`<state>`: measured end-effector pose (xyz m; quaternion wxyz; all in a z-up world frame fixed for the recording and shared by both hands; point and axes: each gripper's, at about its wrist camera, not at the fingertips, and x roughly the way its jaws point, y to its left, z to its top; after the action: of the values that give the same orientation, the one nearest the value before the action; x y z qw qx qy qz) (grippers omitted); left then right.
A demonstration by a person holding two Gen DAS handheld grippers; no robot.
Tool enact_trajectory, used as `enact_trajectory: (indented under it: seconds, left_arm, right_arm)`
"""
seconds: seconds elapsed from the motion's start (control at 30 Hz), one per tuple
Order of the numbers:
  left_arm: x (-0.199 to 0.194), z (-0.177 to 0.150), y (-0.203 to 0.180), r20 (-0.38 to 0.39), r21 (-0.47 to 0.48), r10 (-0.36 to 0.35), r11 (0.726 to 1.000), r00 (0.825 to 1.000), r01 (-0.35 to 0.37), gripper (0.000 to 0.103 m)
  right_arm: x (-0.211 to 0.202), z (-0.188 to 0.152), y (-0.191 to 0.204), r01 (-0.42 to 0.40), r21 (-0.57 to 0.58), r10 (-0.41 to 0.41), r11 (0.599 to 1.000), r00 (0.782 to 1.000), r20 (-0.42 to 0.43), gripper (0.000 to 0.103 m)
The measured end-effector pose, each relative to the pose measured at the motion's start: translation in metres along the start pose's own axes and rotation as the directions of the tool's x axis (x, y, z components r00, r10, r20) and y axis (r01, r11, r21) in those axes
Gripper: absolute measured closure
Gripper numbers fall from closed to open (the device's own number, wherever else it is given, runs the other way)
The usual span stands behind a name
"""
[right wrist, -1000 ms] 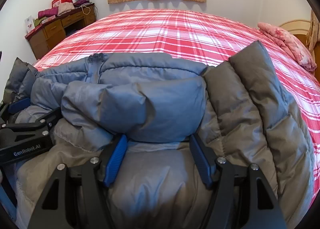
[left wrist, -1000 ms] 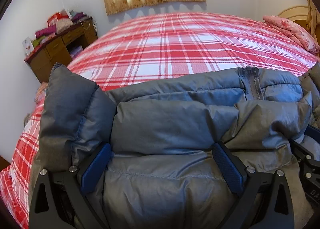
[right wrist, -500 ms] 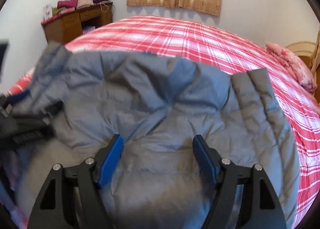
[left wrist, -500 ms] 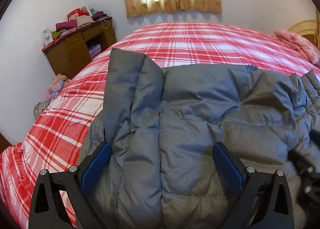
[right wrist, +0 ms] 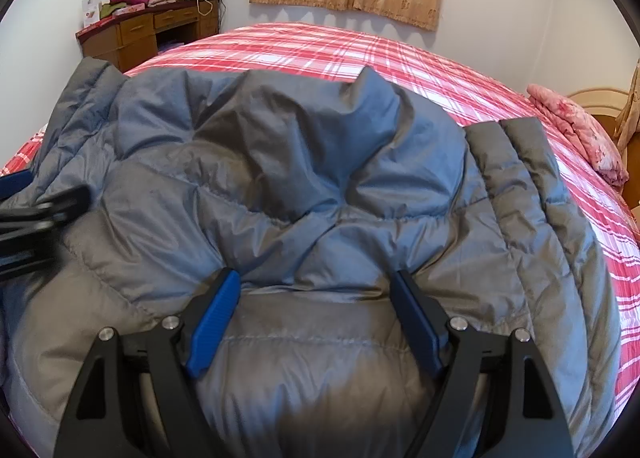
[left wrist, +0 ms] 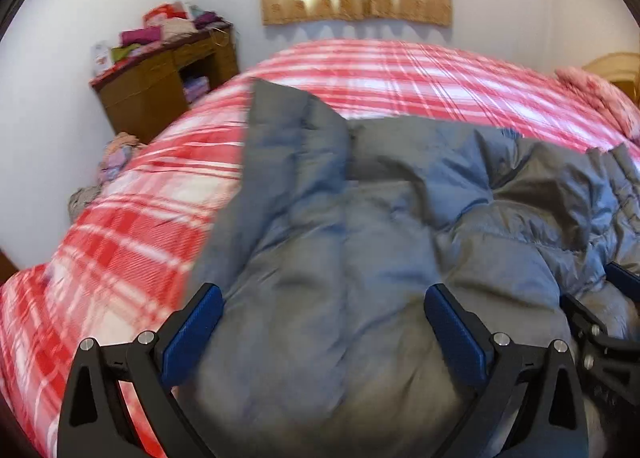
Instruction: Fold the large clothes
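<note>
On the red plaid bed [right wrist: 400, 57] a grey puffer jacket [right wrist: 320, 185] is lying rumpled; a cluttered desk [right wrist: 148, 33] is standing far left; both hand-held grippers, left hand-held gripper [left wrist: 320, 322] and right hand-held gripper [right wrist: 316, 310], are gaping over it, gripping nothing.

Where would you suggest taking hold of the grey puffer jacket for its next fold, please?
Probably at the sleeve lying flat along the puffer jacket's right edge on the plaid bed. Its outer edge is exposed against the bedcover, so the open right gripper could come in from the right and pinch that thin quilted edge. The puffy middle looks too thick to pinch.
</note>
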<state>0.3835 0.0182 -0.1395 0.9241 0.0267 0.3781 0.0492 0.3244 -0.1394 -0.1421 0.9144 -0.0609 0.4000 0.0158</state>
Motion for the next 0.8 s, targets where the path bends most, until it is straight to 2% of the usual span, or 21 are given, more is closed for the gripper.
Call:
enact_trajectory:
  seconds: [0.07,0.1,0.17,0.3,0.37,0.43,0.5,0.57,0.63,0.67,0.7,0.8]
  left_arm:
    - [-0.02,-0.012,0.012,0.028,-0.018,0.024,1.0,0.999,-0.024,0.001]
    - [-0.028,-0.022,0.021,0.033,-0.036,0.038,0.999,0.999,-0.037,0.001]
    - [-0.037,-0.039,0.036,0.012,-0.08,0.035,0.996,0.999,-0.034,0.001]
    - [-0.04,-0.068,0.054,-0.016,-0.188,-0.074,0.98,0.997,0.069,0.001]
    - [-0.036,-0.07,0.054,-0.015,-0.213,-0.108,0.972,0.994,0.102,0.001]
    - [-0.026,-0.07,0.057,-0.037,-0.264,-0.177,0.951,0.983,0.162,0.002]
    - [-0.021,-0.07,0.06,-0.026,-0.294,-0.205,0.937,0.978,0.189,0.002]
    - [-0.022,-0.07,0.06,-0.017,-0.28,-0.22,0.938,0.975,0.207,0.01]
    - [-0.023,-0.069,0.059,0.0,-0.273,-0.292,0.92,0.956,0.281,0.041]
    - [-0.024,-0.069,0.057,0.001,-0.275,-0.312,0.913,0.95,0.3,0.046]
    - [-0.023,-0.069,0.057,0.002,-0.282,-0.34,0.902,0.941,0.327,0.057]
    - [-0.021,-0.067,0.058,0.009,-0.306,-0.399,0.872,0.917,0.382,0.078]
  right_arm:
    - [-0.018,-0.006,0.002,0.01,0.01,-0.01,1.0,1.0,0.019,0.022]
    - [-0.033,-0.013,0.003,0.017,0.013,-0.018,1.0,0.999,0.042,0.018]
    - [-0.056,-0.029,0.007,0.013,0.013,-0.013,1.0,0.997,0.072,0.013]
    - [-0.064,-0.054,0.009,0.025,0.014,-0.026,1.0,0.997,0.073,0.01]
    - [-0.057,-0.06,0.012,0.036,0.001,-0.036,0.999,0.996,0.076,0.01]
    - [-0.05,-0.06,0.017,0.065,-0.03,-0.063,0.997,0.995,0.076,0.008]
    - [-0.047,-0.059,0.022,0.086,-0.047,-0.082,0.995,0.994,0.073,0.008]
    - [-0.047,-0.059,0.024,0.089,-0.048,-0.085,0.995,0.994,0.069,0.008]
    - [-0.05,-0.064,0.028,0.094,-0.049,-0.09,0.994,0.994,0.067,0.008]
    - [-0.05,-0.065,0.03,0.099,-0.052,-0.096,0.994,0.993,0.067,0.008]
    - [-0.05,-0.064,0.032,0.107,-0.053,-0.104,0.993,0.992,0.067,0.008]
    - [-0.051,-0.066,0.036,0.122,-0.051,-0.118,0.991,0.991,0.064,0.008]
